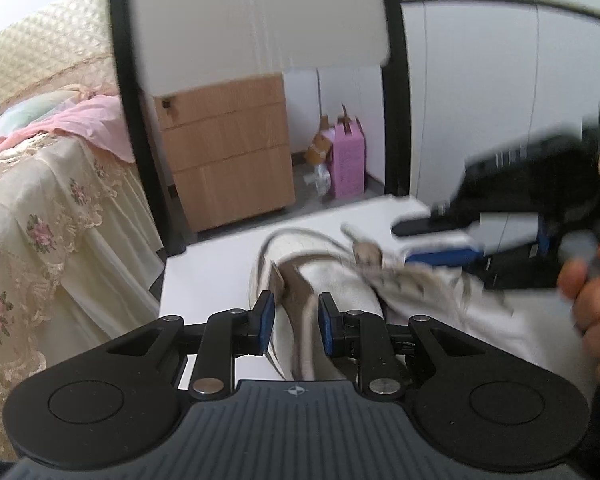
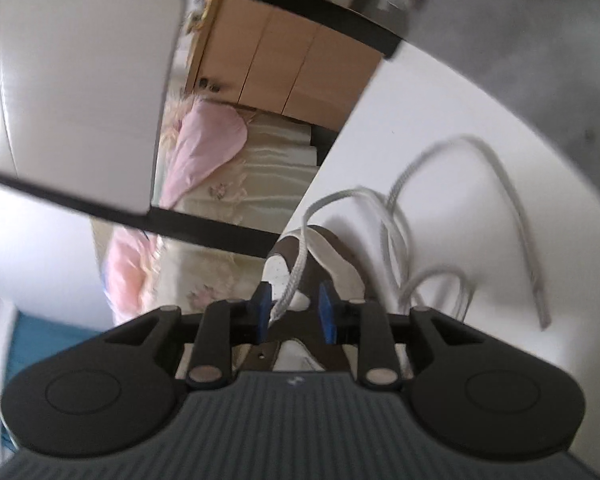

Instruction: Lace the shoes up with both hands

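Note:
A white shoe (image 1: 340,292) with brown trim lies on the white table (image 1: 204,280). My left gripper (image 1: 296,322) is shut on its heel end, blue pads (image 1: 266,320) against either side of the collar. Over the shoe's laced front, blurred, my right gripper (image 1: 436,242) is held by a hand (image 1: 592,280). In the right wrist view the right gripper (image 2: 293,312) is open above the shoe (image 2: 320,256). A grey-white lace (image 2: 296,272) runs between its jaws beside the left pad, not pinched. More lace loops (image 2: 512,200) lie loose on the table (image 2: 440,112).
A bed with a floral lace cover (image 1: 40,200) and pink cloth (image 1: 92,120) stands left of the table. Behind it are a wooden drawer cabinet (image 1: 228,152), a pink box (image 1: 346,160) on the floor, and a white panel in a black frame (image 1: 260,12).

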The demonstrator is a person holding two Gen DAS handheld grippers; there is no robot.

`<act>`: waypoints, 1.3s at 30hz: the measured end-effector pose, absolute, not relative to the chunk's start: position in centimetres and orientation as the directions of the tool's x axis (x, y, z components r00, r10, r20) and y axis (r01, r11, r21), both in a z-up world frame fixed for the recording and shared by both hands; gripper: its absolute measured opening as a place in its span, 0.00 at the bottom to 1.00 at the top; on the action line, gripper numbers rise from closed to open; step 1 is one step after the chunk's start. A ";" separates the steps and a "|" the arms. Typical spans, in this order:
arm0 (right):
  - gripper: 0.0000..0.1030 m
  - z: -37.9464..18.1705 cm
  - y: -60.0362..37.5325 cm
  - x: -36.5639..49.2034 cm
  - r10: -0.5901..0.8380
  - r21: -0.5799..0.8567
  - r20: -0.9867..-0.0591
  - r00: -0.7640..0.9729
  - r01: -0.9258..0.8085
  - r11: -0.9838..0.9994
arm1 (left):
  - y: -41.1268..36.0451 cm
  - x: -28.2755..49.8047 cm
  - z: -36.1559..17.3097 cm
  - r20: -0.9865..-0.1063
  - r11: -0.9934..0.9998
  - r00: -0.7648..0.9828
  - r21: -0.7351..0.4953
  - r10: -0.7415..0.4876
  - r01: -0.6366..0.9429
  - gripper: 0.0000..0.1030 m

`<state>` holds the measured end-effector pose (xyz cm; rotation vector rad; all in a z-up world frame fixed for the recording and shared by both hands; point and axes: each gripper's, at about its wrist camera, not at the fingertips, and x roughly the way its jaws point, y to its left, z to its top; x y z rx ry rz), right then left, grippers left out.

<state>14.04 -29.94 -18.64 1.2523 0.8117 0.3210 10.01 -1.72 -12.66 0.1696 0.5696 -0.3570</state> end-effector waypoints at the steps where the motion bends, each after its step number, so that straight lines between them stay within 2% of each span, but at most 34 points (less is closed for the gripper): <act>1: 0.27 -19.0 -29.9 14.1 0.634 0.932 -0.356 0.686 0.216 0.290 | -1.3 9.9 -12.1 -0.538 0.928 0.788 0.031 -0.298 0.372 0.26; 5: 0.27 -20.1 -29.0 14.8 0.660 0.942 -0.335 0.672 0.234 0.240 | -0.6 10.1 -11.1 -0.493 0.912 0.780 -0.076 -0.386 0.404 0.26; 10: 0.26 -20.7 -28.8 15.0 0.656 0.954 -0.295 0.695 0.250 0.164 | -2.3 10.7 -11.6 -0.511 0.888 0.755 -0.035 -0.411 0.459 0.26; 14: 0.15 -20.7 -28.8 15.3 0.659 0.955 -0.291 0.694 0.258 0.150 | -3.4 11.0 -12.1 -0.534 0.879 0.745 0.007 -0.400 0.477 0.26; 15: 0.10 -20.7 -28.8 15.3 0.657 0.954 -0.294 0.694 0.259 0.154 | -3.5 11.1 -12.2 -0.542 0.881 0.747 0.025 -0.385 0.473 0.26; 19: 0.03 -20.7 -28.7 14.9 0.654 0.952 -0.295 0.697 0.270 0.142 | -3.7 11.5 -12.8 -0.570 0.886 0.748 0.070 -0.341 0.457 0.26; 22: 0.03 -20.8 -28.4 14.5 0.656 0.949 -0.303 0.691 0.282 0.141 | -3.8 11.5 -12.9 -0.572 0.883 0.749 0.088 -0.334 0.460 0.26; 29: 0.03 -21.1 -27.8 13.9 0.658 0.957 -0.254 0.709 0.284 0.063 | -3.2 11.9 -13.0 -0.581 0.889 0.740 0.058 -0.339 0.453 0.26; 31: 0.03 -20.6 -27.7 14.0 0.657 0.958 -0.266 0.706 0.269 0.099 | -3.2 11.9 -13.0 -0.581 0.890 0.739 0.056 -0.339 0.453 0.26; 34: 0.08 -20.4 -28.0 13.7 0.639 0.950 -0.299 0.708 0.281 0.134 | -3.1 12.0 -13.0 -0.582 0.891 0.738 0.050 -0.341 0.451 0.26; 38: 0.10 -20.4 -28.7 13.1 0.632 0.954 -0.284 0.721 0.278 0.112 | -3.2 12.0 -13.0 -0.582 0.891 0.739 0.051 -0.341 0.451 0.26; 39: 0.16 -20.3 -28.8 12.9 0.630 0.956 -0.277 0.725 0.274 0.104 | -3.2 12.0 -13.0 -0.582 0.891 0.739 0.052 -0.339 0.450 0.26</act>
